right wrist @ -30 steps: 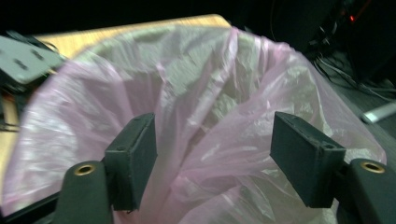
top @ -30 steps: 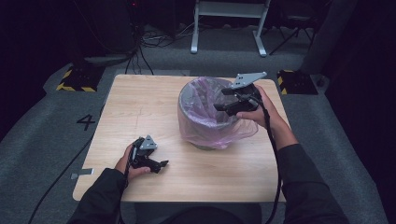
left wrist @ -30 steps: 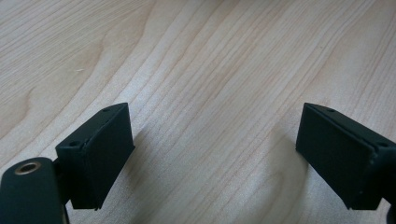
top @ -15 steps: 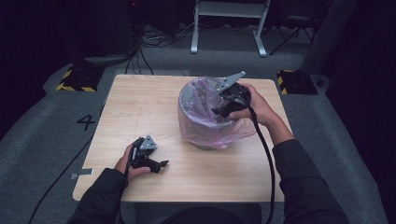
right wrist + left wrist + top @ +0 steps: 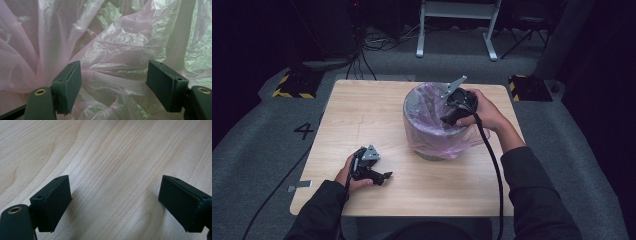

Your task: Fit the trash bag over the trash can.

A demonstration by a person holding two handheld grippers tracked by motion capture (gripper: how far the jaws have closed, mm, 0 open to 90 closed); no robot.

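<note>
A grey bin (image 5: 408,107) lined with a thin pink plastic bag (image 5: 432,147) stands at the middle right of the wooden table (image 5: 362,110). My right gripper (image 5: 448,119) tilts down into the bin's mouth from its right rim. Its jaws stand open, and crumpled pink bag film (image 5: 112,45) lies just beyond the right gripper (image 5: 113,86) with nothing pinched. My left gripper (image 5: 383,176) rests low near the table's front left. The left gripper (image 5: 113,205) is open over bare wood.
The bag's edge hangs over the outside of the bin. Cables trail from both grippers toward the table's front edge. Grey floor with a painted 4 (image 5: 304,130) surrounds the table, and a white frame (image 5: 457,25) stands behind it.
The right gripper has shifted left and sunk a little, from over the bin's right rim into its mouth. The left gripper has kept still.
</note>
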